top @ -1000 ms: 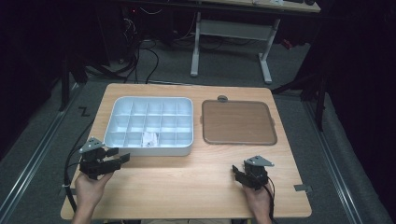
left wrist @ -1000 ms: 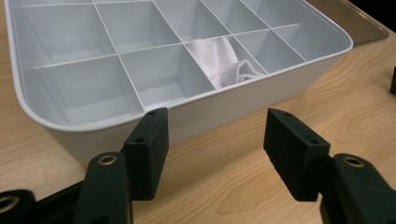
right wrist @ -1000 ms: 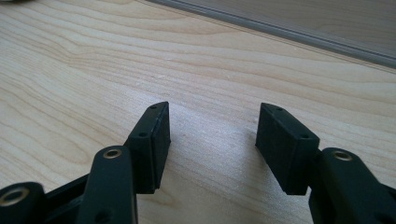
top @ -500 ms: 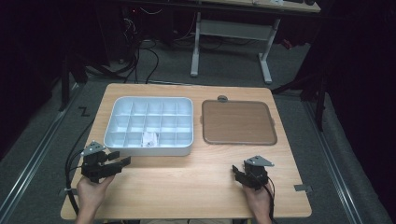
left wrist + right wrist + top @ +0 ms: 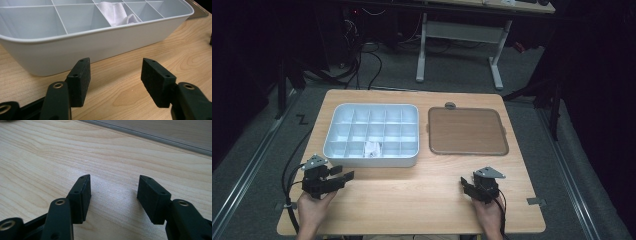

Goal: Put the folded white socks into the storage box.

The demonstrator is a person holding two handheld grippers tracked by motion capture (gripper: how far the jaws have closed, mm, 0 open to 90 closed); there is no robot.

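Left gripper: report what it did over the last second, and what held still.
The left gripper drew back toward the person's table edge, away from the compartment tray, jaws open and empty; nothing taken hold of or let go. The right gripper, the white crumpled piece in its compartment and the brown tray stayed put.

My left hand [image 5: 312,212] comes in from the near edge and holds the left gripper [image 5: 343,178] low, its jaws spread wide with nothing between them, pointing forward and toward my right. My right hand [image 5: 488,214] holds the right gripper [image 5: 466,185] at about the same nearness, well apart from the left one. Its jaws also stand parted and empty, angled slightly toward my left. Each gripper's grey three-cornered plate faces up.
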